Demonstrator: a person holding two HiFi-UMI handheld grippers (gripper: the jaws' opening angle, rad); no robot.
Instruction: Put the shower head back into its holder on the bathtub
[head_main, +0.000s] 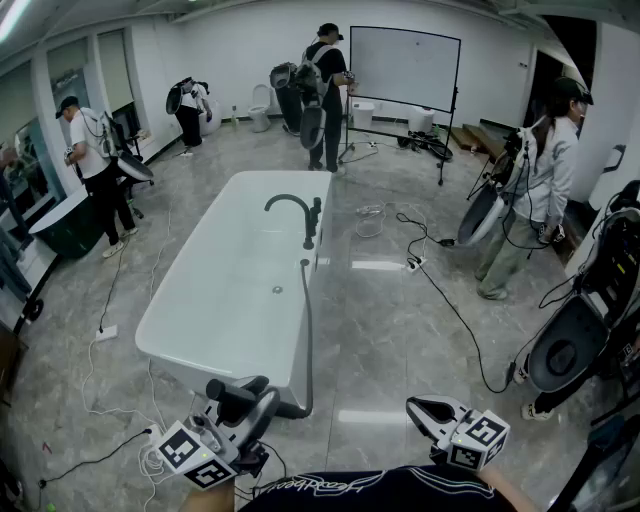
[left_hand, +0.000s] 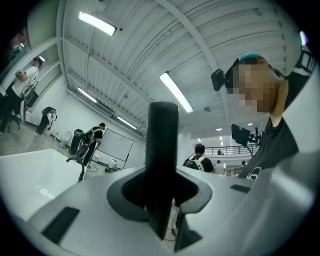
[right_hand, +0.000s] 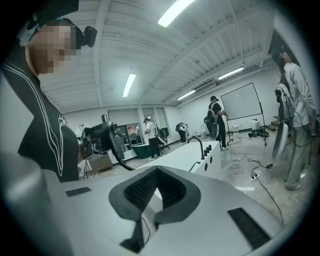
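A white bathtub (head_main: 220, 290) stands in the middle of the floor in the head view, with a black curved faucet (head_main: 291, 204) and black fittings (head_main: 314, 214) on its right rim. A black hose (head_main: 306, 330) runs down the tub's right side to the black shower head (head_main: 236, 392). My left gripper (head_main: 240, 402) is shut on its handle (left_hand: 162, 165), just off the tub's near end. My right gripper (head_main: 421, 408) hovers at the lower right, shut and empty (right_hand: 157, 192). The right gripper view also shows the held shower head (right_hand: 106, 138) and the tub (right_hand: 192, 159).
Several people with gear stand around the room. A whiteboard (head_main: 404, 66) on a stand is behind the tub. Black cables (head_main: 445, 300) cross the floor to the tub's right, and white cable and a power strip (head_main: 105, 332) lie to its left. A dark tub (head_main: 62, 226) sits at far left.
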